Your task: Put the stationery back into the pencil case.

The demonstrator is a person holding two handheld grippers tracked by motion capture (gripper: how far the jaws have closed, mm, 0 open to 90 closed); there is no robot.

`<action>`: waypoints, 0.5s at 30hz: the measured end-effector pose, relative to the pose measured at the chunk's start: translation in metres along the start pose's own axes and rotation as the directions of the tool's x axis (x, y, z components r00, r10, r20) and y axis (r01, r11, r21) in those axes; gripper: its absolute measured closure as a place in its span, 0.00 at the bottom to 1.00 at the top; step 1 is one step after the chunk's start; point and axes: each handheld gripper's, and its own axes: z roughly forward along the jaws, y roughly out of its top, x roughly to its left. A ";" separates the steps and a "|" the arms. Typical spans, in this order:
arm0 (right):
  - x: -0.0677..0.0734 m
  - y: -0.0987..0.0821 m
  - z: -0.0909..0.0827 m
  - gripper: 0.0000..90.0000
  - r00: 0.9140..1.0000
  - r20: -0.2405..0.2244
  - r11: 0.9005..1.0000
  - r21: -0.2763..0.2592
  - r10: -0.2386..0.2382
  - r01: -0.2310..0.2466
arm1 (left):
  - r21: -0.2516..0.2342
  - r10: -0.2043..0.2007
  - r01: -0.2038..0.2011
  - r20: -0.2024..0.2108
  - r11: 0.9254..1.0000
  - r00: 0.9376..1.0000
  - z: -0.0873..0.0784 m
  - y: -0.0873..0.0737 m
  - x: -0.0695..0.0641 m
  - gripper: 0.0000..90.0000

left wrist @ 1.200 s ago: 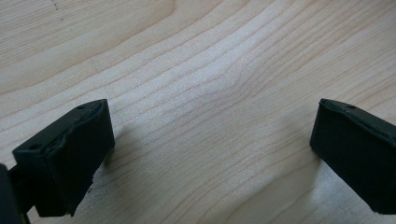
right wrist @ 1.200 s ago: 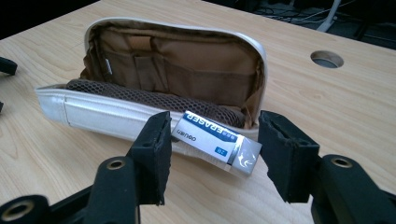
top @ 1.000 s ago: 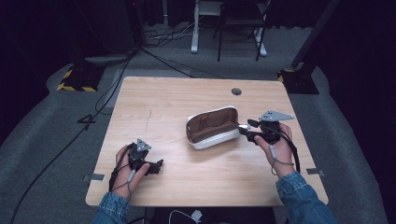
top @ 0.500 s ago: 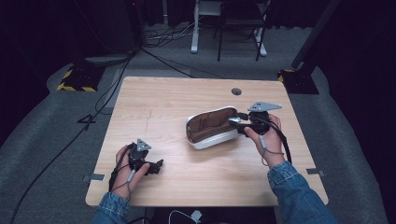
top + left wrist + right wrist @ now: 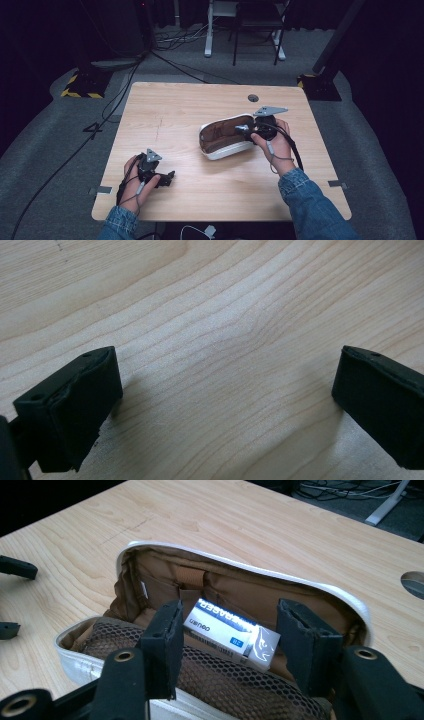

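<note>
- Nearest the person, 2 denim sleeves come in over the front edge of the wooden worktop, 1 on each side.
- The left gripper lies low on the worktop near its front-left corner, held in the left hand, with its cable looping back over the wrist.
- In the left gripper view its jaws stand wide apart, with bare wood grain between them and nothing held.
- Right of centre sits a white pencil case, unzipped and gaping toward the person's right, its brown lining showing.
- The right hand holds the right gripper at the open mouth of the case, the grey 3-cornered plate on top pointing away from the person.
- In the right gripper view the right gripper has its jaws spread fairly wide, reaching over the case's near rim and a black mesh pocket.
- Between the 2 jaws, inside the case, lies a white and blue eraser box, tilted, resting against the brown lining; the jaws stand on either side of it with a gap at each side, not touching it.
- Beyond the case, a round cable hole sits near the worktop's far edge.
- Farther off, on the grey carpet, are black cables, a yellow-and-black striped base at the left, and white desk legs with a dark chair at the back.
</note>
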 end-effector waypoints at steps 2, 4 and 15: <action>0.001 0.001 0.003 0.51 1.000 -0.002 1.000 0.008 0.000 0.000 | -0.001 0.000 0.000 0.000 1.000 1.000 0.000 0.000 0.000 0.00; 0.002 0.003 0.005 0.51 1.000 -0.003 1.000 0.013 0.000 0.000 | -0.002 0.000 0.000 -0.002 1.000 1.000 0.000 0.000 0.000 0.00; 0.009 0.008 0.024 0.51 1.000 -0.014 0.996 0.085 0.006 -0.005 | -0.002 0.000 0.000 -0.002 1.000 1.000 0.000 0.000 0.000 0.00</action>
